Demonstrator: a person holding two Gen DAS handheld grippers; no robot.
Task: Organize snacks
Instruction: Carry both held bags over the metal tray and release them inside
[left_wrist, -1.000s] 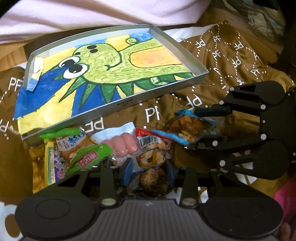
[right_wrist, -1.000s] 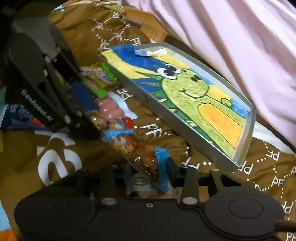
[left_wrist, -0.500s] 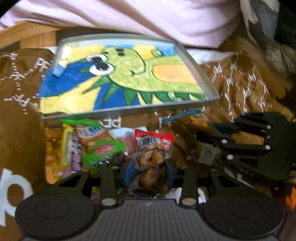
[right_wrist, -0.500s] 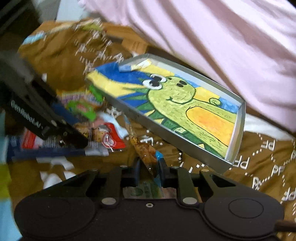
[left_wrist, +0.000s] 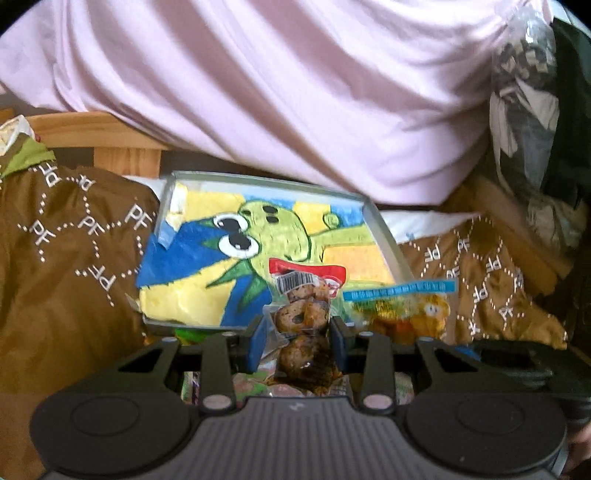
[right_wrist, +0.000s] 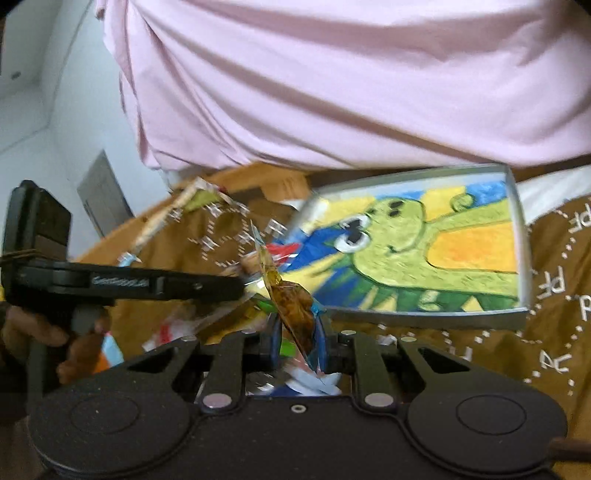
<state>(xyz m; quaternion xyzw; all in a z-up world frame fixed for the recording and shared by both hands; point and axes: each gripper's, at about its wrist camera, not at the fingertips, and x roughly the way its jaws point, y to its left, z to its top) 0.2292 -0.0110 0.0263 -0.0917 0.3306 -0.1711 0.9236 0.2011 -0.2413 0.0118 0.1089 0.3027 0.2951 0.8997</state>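
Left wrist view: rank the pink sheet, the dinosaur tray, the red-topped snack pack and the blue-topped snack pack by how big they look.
1. Pink sheet.
2. Dinosaur tray.
3. Red-topped snack pack and blue-topped snack pack: look alike in size. Both are held nearer the camera than the tray, so true sizes stay unsure.

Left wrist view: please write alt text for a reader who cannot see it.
The left gripper holds a clear snack packet of round brown pastries upright before a shallow metal tray lined with a green dinosaur drawing. A blue-topped snack bag shows to its right, above brown patterned cloth.
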